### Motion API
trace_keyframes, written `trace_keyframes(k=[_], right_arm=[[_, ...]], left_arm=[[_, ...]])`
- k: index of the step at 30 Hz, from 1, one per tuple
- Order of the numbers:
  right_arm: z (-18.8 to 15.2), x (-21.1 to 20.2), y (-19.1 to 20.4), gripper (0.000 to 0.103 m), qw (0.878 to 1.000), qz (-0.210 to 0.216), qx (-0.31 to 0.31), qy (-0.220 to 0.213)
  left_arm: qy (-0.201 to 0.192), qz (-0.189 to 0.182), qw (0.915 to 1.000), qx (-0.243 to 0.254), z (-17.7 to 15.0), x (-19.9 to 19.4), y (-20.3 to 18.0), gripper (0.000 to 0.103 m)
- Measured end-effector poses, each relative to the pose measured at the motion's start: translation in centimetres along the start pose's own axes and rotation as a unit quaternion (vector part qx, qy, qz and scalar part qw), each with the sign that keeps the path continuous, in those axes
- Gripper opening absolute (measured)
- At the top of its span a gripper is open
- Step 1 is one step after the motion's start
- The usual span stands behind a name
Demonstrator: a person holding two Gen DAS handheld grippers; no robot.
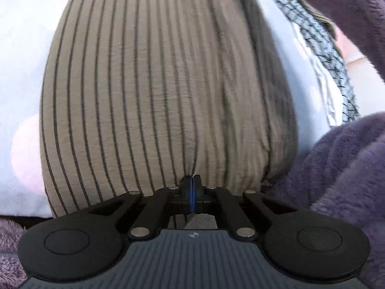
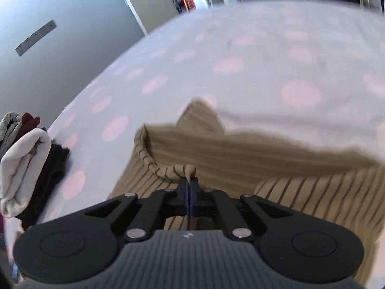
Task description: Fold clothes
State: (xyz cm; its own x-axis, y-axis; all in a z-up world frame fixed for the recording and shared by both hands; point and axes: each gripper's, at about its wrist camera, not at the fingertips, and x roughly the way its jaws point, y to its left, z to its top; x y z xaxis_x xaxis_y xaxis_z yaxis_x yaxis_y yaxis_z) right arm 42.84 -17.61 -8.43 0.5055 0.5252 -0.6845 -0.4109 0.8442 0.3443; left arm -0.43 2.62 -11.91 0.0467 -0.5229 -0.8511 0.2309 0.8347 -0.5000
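Note:
A tan garment with thin dark stripes [image 1: 154, 91] fills the left wrist view, stretched out ahead. My left gripper [image 1: 191, 178] is shut on its near edge. In the right wrist view the same striped garment [image 2: 240, 159] lies on a white bed sheet with pink dots [image 2: 240, 67]. My right gripper [image 2: 190, 180] is shut on a pinched bit of its rolled edge, lifting it slightly.
A purple fleece sleeve [image 1: 336, 168] lies at the right of the left wrist view, beside a grey checked cloth [image 1: 324, 55]. A pile of folded clothes [image 2: 21, 163] sits at the bed's left edge. A grey wall [image 2: 60, 48] and doorway stand beyond.

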Motion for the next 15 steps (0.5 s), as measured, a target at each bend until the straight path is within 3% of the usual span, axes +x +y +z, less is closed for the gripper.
trace_keyframes(k=[3,9,15], right_arm=[[0.6,-1.4,-0.1,0.002,1.000,-0.024,-0.005,-0.009],[-0.4,0.2,-0.7,0.002,0.997,-0.074,-0.004,0.017],[-0.9,-2.4,-0.4,0.026,0.996,-0.086,-0.013,0.004]], left_arm=[[-0.003,-0.004,0.9999,0.010,0.1,-0.2,-0.3,0.000],[-0.002,-0.018,0.9998,0.001,0.6,0.9,-0.4,0.000],[-0.010,-0.019,0.9997,0.012,0.5,1.1,-0.7,0.000]])
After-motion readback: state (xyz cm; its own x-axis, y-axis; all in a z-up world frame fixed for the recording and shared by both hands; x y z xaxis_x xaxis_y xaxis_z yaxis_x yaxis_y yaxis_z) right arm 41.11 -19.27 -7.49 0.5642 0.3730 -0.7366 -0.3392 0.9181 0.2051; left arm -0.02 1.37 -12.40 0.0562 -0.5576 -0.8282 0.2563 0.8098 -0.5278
